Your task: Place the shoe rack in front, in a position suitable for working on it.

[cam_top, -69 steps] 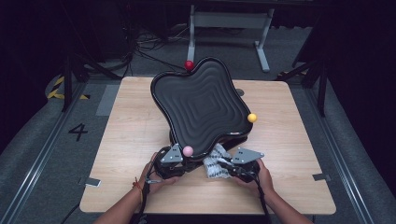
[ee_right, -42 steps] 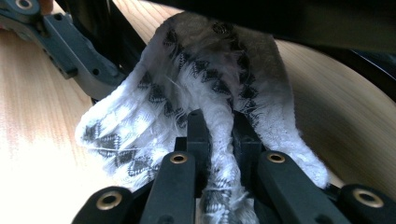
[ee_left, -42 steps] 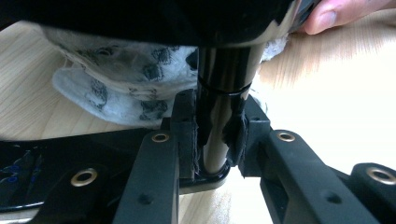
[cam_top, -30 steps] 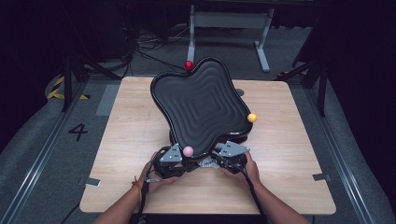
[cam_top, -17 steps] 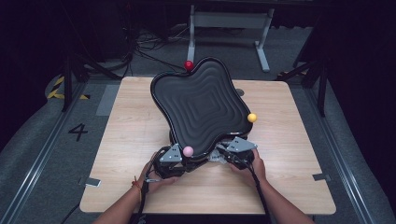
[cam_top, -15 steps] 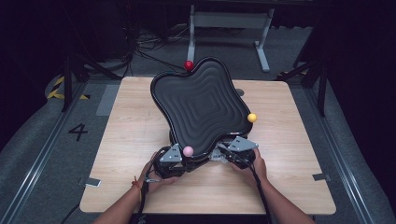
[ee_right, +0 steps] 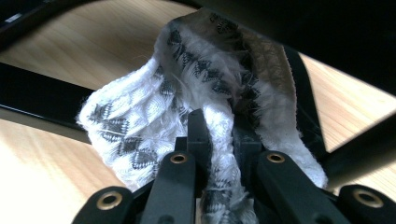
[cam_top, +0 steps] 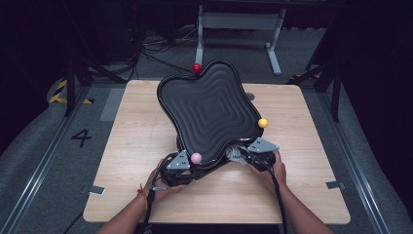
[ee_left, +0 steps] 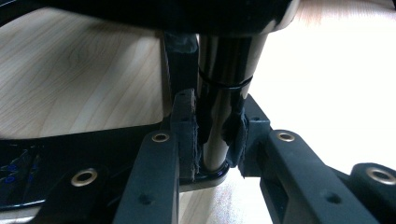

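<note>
From the high view I see a black wavy-rimmed tray point(cam_top: 209, 109) tilted up on a stand over the middle of the wooden table point(cam_top: 136, 131), with a red ball point(cam_top: 197, 68) at its 12 o'clock edge, a yellow ball point(cam_top: 263, 123) at 3 o'clock and a pink ball point(cam_top: 196, 157) at 6 o'clock. My left gripper point(cam_top: 178, 168) sits at about 7 o'clock of the tray, under its near rim. In the left gripper view it point(ee_left: 215, 140) is clenched on a glossy black post point(ee_left: 219, 102) of the stand, pads pressing it from both sides. My right gripper point(cam_top: 248, 157) is at roughly 5 o'clock of the tray, tucked against its lower edge. In the right gripper view it point(ee_right: 219, 140) is clamped on a white cloth with black diamond pattern point(ee_right: 154, 126), which bunches up just beneath the tray's dark underside.
</note>
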